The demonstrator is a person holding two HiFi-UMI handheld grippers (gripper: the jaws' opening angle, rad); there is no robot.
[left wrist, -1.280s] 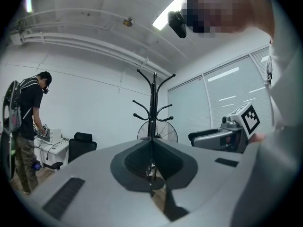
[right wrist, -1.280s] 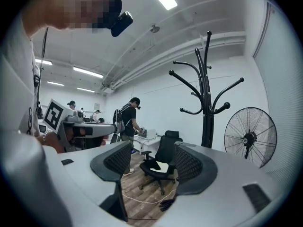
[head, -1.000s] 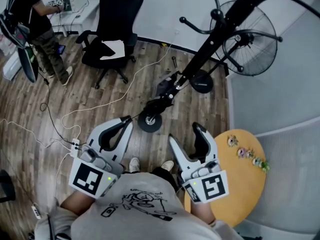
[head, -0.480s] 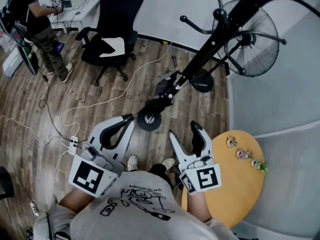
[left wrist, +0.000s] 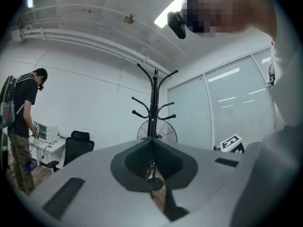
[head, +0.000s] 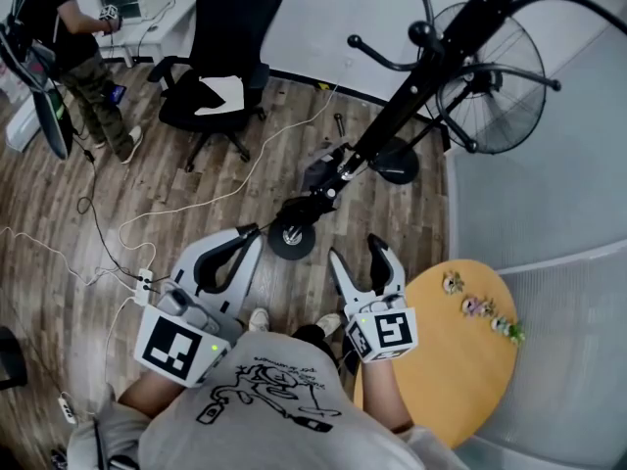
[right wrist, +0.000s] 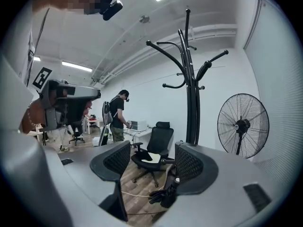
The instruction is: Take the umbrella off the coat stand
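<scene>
The black coat stand (head: 411, 86) rises from a round base (head: 292, 238) on the wood floor, its hooks at the top right. A dark folded umbrella (head: 323, 176) sits low against the pole, just above the base; I cannot tell what it hangs from. It also shows as a black bundle, the umbrella (right wrist: 165, 193), beyond the right jaws. My left gripper (head: 251, 234) is shut with nothing in it, its tip near the base. My right gripper (head: 357, 253) is open and empty, short of the stand (right wrist: 191, 89). The left gripper (left wrist: 152, 143) points at the stand (left wrist: 155, 103).
A black office chair (head: 220, 67) stands at the back, a pedestal fan (head: 495, 91) behind the stand. A round yellow table (head: 446, 380) with small figures is at my right. Cables and a power strip (head: 147, 284) lie on the floor at left. A person (head: 78, 57) works at a desk.
My right gripper has shifted left and a little up in the head view, closer beside the left one; its jaws stay apart. The left gripper has kept still.
</scene>
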